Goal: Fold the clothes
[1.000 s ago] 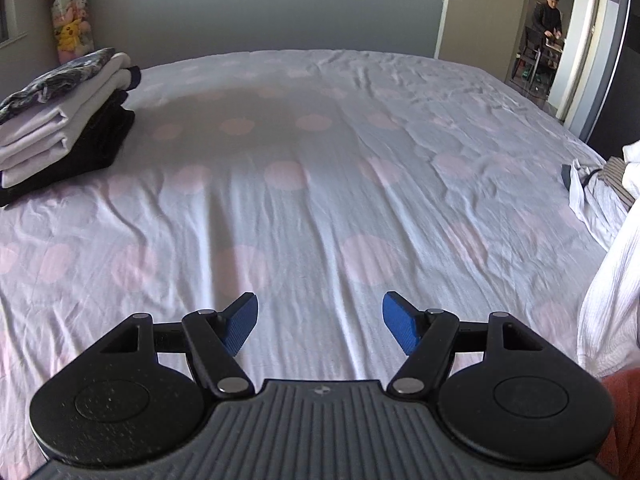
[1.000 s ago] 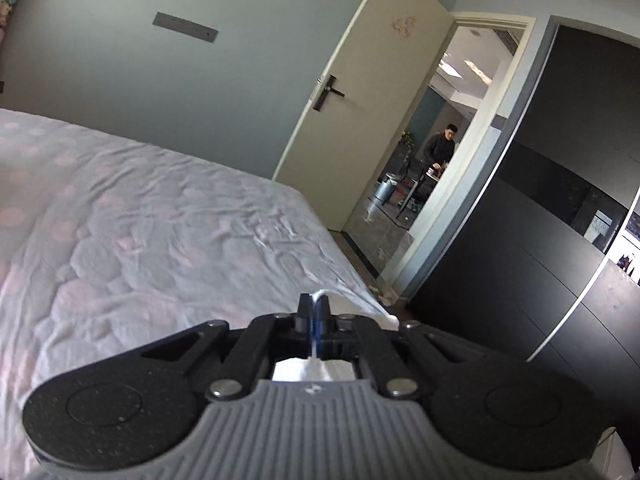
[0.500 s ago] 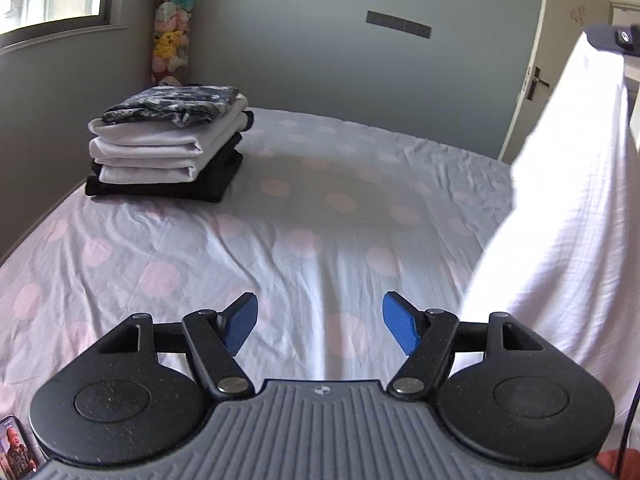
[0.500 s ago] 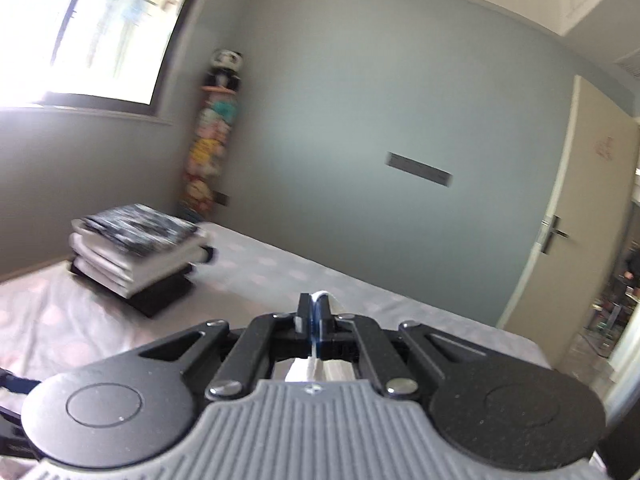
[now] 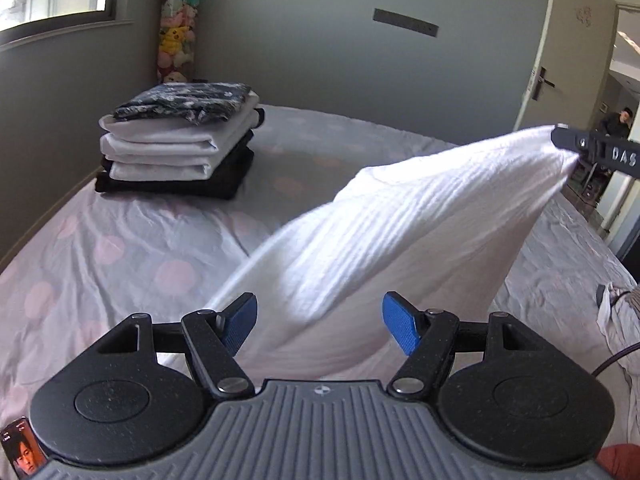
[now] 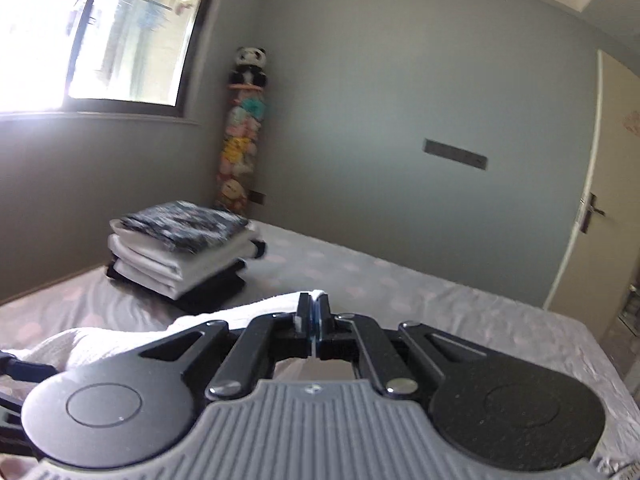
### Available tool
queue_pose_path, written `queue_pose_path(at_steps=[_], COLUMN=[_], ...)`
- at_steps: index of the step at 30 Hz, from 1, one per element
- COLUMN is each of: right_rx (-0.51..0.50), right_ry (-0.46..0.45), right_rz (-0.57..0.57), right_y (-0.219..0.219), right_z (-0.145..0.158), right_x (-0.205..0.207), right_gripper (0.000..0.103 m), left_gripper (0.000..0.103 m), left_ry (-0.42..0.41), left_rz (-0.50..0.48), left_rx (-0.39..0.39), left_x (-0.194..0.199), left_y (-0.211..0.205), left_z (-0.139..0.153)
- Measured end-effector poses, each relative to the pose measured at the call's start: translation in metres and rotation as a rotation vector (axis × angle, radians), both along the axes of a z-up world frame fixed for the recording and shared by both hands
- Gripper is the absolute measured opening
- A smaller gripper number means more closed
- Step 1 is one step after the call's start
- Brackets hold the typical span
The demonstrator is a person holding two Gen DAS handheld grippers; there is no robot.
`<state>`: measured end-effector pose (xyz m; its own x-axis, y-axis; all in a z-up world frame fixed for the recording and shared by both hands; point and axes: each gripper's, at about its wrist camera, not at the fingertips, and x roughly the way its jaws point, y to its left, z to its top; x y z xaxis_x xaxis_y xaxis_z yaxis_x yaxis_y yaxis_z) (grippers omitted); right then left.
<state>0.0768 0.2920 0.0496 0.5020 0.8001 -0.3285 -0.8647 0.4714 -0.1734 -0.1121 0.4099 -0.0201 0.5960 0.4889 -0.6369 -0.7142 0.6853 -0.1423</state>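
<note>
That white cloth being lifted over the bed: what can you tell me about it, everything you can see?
The white cloth looks like soft ribbed or crinkled fabric, plain, with no print. One corner is pinched in the shut right claw and pulled up, so it stretches in a slanted, tent-like sheet down to the bed, where its lower part rests. The open left claw sits just in front of its lower edge, pads not pressing it. What garment it is cannot be told.

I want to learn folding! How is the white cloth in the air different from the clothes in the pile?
The white cloth hangs stretched and unfolded; the pile is folded flat. The cloth is pinched by the right gripper; the pile rests untouched on the bed. The cloth is one piece; the pile has several. Both are over the bed.
</note>
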Motion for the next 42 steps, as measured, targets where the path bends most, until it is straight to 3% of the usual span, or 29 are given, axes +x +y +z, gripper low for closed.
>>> queue_pose_path(at_steps=[4, 10, 18, 22, 25, 28, 31, 34, 36, 37, 38, 40, 42], right_rx=[-0.053, -0.113, -0.074, 0.019, 0.045, 0.065, 0.051, -0.019, -0.081, -0.087, -0.085, -0.082, -0.078], right_ry=[0.082, 0.225, 0.453, 0.461, 0.431, 0.419, 0.415, 0.444, 0.479, 0.521, 0.570, 0.625, 0.677], right_rz=[-0.201, -0.483, -0.652, -0.631, -0.529, -0.411, -0.325, -0.272, -0.282, -0.272, -0.255, -0.224, -0.189], right_y=[-0.041, -0.117, -0.167, -0.172, -0.155, -0.129, -0.102, -0.083, -0.076, -0.077, -0.079, -0.082, -0.085], right_z=[-0.051, -0.123, -0.181, -0.180, -0.177, -0.184, -0.195, -0.209, -0.219, -0.223, -0.226, -0.227, -0.226], right_x=[0.055, 0.115, 0.142, 0.133, 0.119, 0.106, 0.102, 0.104, 0.109, 0.112, 0.116, 0.115, 0.111], right_gripper=[0.002, 0.002, 0.011, 0.034, 0.038, 0.055, 0.060, 0.064, 0.059, 0.036, 0.016, 0.012, 0.009], left_gripper=[0.082, 0.082, 0.082, 0.082, 0.082, 0.082, 0.082, 0.078, 0.065, 0.055, 0.052, 0.041, 0.036], left_ry=[0.026, 0.060, 0.076, 0.059, 0.040, 0.039, 0.073, 0.100, 0.119, 0.133, 0.149, 0.180, 0.203], left_rz=[-0.078, -0.120, -0.183, -0.170, -0.142, -0.109, -0.087, -0.107, -0.141, -0.158, -0.173, -0.200, -0.216], left_rx=[-0.034, -0.045, -0.066, -0.113, -0.151, -0.161, -0.162, -0.214, -0.234, -0.225, -0.205, -0.154, -0.128], left_x=[0.021, 0.044, 0.061, 0.067, 0.071, 0.073, 0.079, 0.090, 0.099, 0.103, 0.105, 0.108, 0.106], left_y=[-0.012, -0.011, 0.011, 0.026, 0.038, 0.046, 0.048, 0.047, 0.042, 0.038, 0.033, 0.024, 0.016], left_z=[-0.022, -0.051, -0.091, -0.109, -0.119, -0.129, -0.140, -0.151, -0.156, -0.157, -0.157, -0.155, -0.152])
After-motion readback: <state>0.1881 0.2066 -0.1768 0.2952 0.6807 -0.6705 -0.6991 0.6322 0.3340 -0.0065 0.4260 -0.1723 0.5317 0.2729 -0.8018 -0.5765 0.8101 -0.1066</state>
